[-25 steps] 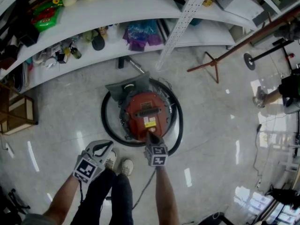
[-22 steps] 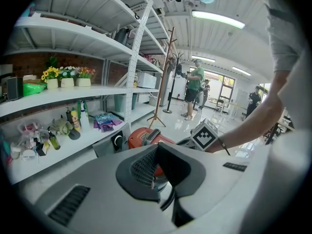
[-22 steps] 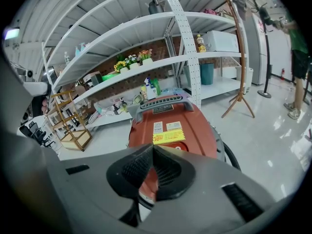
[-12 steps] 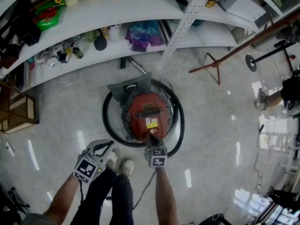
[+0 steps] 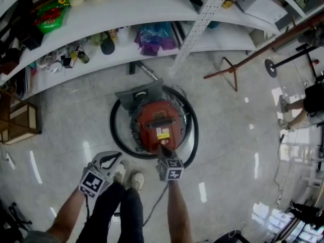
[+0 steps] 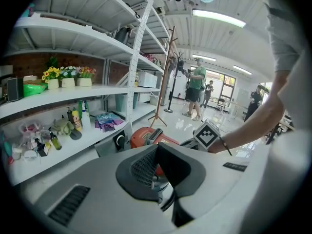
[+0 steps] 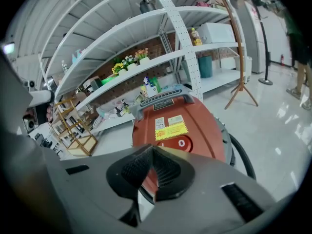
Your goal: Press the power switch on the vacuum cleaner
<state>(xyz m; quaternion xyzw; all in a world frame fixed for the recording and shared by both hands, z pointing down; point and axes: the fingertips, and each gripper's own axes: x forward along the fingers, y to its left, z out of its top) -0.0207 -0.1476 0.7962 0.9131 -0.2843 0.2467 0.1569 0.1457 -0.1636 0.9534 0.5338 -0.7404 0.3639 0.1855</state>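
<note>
A red canister vacuum cleaner (image 5: 158,124) stands on the floor with its black hose (image 5: 115,130) looped round it. In the right gripper view its red lid (image 7: 195,126) carries a yellow label and a round red power switch (image 7: 177,144). My right gripper (image 5: 163,147) is shut with nothing in it, and its tip (image 7: 152,175) lies over the near end of the lid, just short of the switch. Whether it touches the lid is hidden. My left gripper (image 5: 116,156) is shut and empty beside the person's leg, and from it (image 6: 157,172) the vacuum (image 6: 148,135) shows ahead.
White shelves (image 5: 152,6) with bottles, bags and flower pots run along the far side. A wooden rack (image 5: 20,123) stands at the left and a coat stand (image 5: 230,67) at the right. The person's shoes (image 5: 132,178) are just behind the vacuum. Someone stands at the far right (image 5: 309,105).
My right gripper has stayed at the rear of the vacuum's lid with hardly any shift. The left gripper has not moved. The person at the far right has stepped.
</note>
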